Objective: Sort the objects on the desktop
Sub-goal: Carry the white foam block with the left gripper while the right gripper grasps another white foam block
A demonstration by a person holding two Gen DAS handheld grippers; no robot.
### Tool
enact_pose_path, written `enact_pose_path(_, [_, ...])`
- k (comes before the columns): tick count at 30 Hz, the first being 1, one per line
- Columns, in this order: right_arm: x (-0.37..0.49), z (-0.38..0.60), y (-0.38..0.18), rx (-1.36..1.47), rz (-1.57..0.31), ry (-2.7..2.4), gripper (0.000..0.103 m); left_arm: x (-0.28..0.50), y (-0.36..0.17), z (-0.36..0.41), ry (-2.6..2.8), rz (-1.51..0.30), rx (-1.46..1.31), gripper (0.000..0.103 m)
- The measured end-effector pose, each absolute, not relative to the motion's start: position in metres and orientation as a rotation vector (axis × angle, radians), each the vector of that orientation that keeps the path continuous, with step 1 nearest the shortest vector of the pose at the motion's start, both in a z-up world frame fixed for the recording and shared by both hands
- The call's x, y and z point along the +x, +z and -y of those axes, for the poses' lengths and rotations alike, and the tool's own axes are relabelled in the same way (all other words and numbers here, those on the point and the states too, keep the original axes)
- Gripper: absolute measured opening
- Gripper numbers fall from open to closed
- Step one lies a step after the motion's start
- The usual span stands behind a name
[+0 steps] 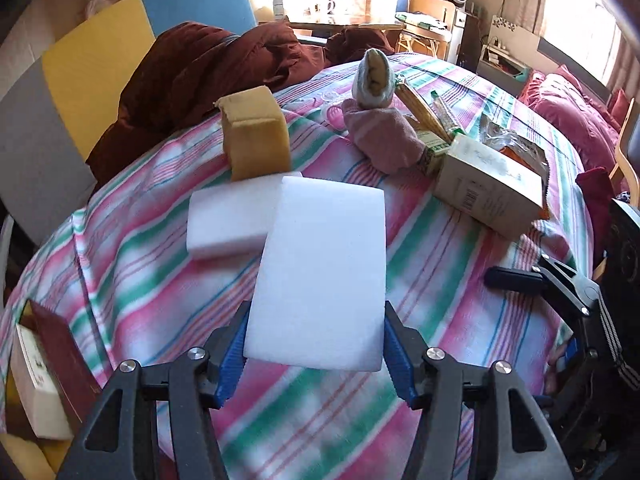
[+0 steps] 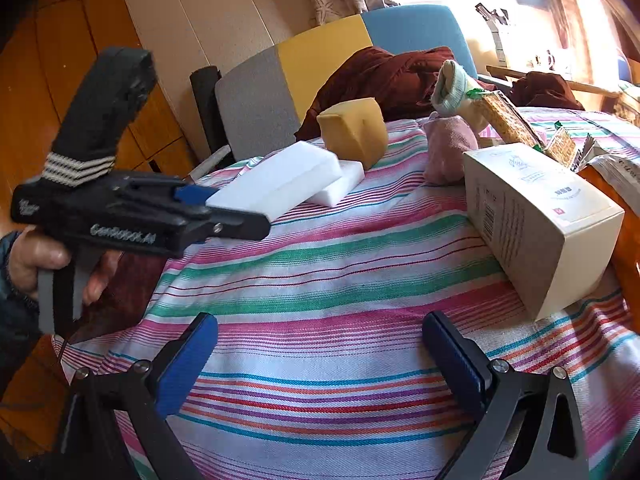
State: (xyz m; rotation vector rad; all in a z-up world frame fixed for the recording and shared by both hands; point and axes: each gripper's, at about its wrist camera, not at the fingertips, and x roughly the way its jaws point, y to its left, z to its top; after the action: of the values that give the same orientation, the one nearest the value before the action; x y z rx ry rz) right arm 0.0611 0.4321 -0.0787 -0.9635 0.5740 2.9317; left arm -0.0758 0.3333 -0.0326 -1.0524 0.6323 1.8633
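While the left hand-held gripper (image 1: 316, 344) pinches a white sponge (image 1: 320, 272), the right hand-held gripper (image 2: 320, 352) hangs spread, its body cropped.

Bright window glare, fisheye-warped edges, mild blur.

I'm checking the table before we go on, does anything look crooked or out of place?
The cream carton lies tipped on its side, propped against the snack packets. Nothing looks spilled or damaged.

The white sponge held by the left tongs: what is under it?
Under the held white sponge lie the striped cloth and part of a second white sponge. The rest beneath is covered.
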Motion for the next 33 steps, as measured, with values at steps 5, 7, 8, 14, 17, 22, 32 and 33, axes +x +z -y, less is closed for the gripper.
enact_pose_path(5, [0.063,-0.435,-0.078,-0.955,-0.605,2.942,0.103,-0.047,-0.032,-0.305,1.922,-0.518,-1.089,0.061])
enact_pose_path(7, [0.063,-0.436,-0.077,-0.956,-0.616,2.949,0.103,-0.041,-0.034,-0.287,1.970,-0.465,-1.110,0.061])
enact_pose_path(8, [0.063,-0.437,-0.078,-0.961,-0.622,2.952,0.103,-0.038,-0.036,-0.278,1.981,-0.445,-1.114,0.061])
enact_pose_path(14, [0.057,-0.440,-0.070,-1.038,-0.591,2.939,0.099,-0.005,-0.042,-0.250,1.981,-0.477,-1.042,0.061])
enact_pose_path(17, [0.048,-0.440,-0.063,-1.078,-0.496,2.914,0.094,0.005,-0.054,-0.248,1.943,-0.492,-1.021,0.061])
enact_pose_path(22, [0.006,-0.433,-0.041,-1.155,-0.251,2.961,0.087,0.013,-0.057,-0.254,1.962,-0.489,-0.956,0.062])
enact_pose_path(32, [-0.095,-0.409,-0.030,-1.395,0.240,3.000,0.080,0.011,-0.059,-0.252,1.972,-0.426,-0.893,0.062])
enact_pose_path(33, [-0.105,-0.410,-0.032,-1.419,0.253,2.994,0.080,0.011,-0.060,-0.252,1.972,-0.418,-0.890,0.063])
